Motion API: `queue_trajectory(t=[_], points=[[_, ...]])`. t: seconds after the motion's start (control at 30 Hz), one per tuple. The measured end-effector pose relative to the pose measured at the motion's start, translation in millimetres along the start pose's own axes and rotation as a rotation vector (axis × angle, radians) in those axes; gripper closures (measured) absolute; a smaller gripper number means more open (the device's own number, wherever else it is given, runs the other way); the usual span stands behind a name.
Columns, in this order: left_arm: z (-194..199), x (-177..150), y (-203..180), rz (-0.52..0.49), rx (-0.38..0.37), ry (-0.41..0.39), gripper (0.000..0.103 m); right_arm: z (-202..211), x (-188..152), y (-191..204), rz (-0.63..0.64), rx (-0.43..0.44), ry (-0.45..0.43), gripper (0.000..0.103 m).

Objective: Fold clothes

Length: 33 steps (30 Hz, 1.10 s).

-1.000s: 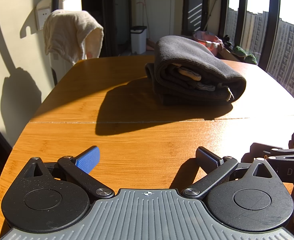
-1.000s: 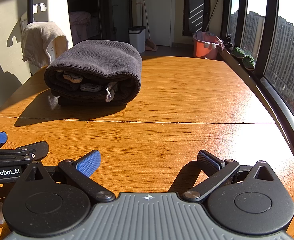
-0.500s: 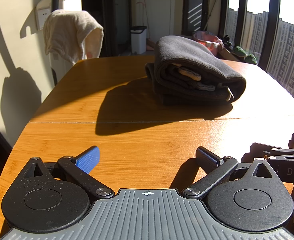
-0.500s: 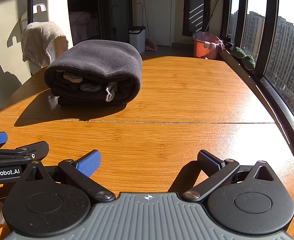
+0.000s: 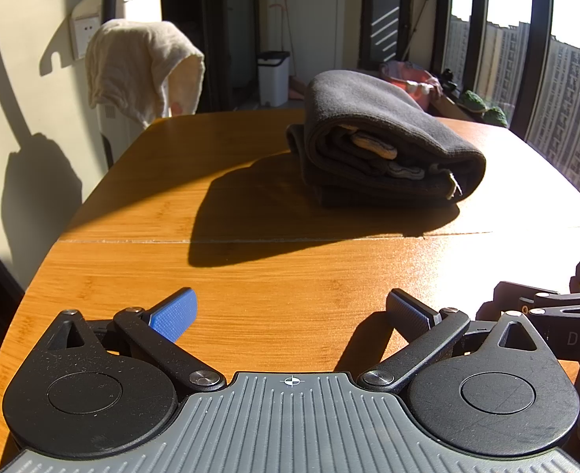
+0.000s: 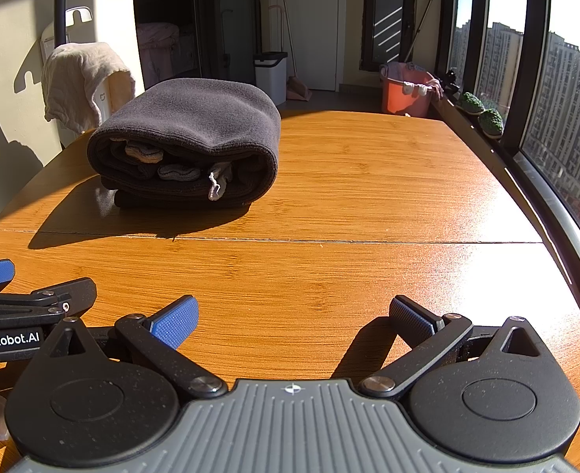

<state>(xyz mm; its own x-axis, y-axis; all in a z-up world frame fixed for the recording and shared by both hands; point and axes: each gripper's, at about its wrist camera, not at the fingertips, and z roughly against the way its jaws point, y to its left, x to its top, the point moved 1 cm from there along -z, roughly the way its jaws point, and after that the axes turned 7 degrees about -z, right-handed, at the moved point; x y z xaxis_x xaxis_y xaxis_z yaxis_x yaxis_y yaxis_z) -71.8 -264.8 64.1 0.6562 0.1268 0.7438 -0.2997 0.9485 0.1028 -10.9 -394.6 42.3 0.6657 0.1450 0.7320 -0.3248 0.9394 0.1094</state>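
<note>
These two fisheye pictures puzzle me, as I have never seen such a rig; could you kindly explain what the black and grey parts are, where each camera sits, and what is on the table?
There is no robot arm here. A person holds a two-finger gripper in each hand, and a wide-angle camera on each looks forward along its fingers. The grey ribbed plate and black discs at the bottom of each picture are the gripper's own body.

One picture is from the left gripper, the other from the right gripper. Each also catches the other at its edge, so they sit side by side near the table's front edge.

On the wooden table lies one dark grey garment, already folded into a thick bundle. Both grippers are open, holding nothing and well short of it.
</note>
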Motion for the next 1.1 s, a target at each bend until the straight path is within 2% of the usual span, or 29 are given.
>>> queue_trajectory(t=[0.43, 1.1], points=[[1.3, -0.1, 2.4, 0.013, -0.013, -0.004, 0.0, -0.3, 0.4, -2.1, 0.003, -0.001, 0.0, 0.0], [-0.8, 0.9, 0.3, 0.009, 0.008, 0.008, 0.0, -1.3, 0.8, -1.7, 0.004, 0.001, 0.0, 0.0]])
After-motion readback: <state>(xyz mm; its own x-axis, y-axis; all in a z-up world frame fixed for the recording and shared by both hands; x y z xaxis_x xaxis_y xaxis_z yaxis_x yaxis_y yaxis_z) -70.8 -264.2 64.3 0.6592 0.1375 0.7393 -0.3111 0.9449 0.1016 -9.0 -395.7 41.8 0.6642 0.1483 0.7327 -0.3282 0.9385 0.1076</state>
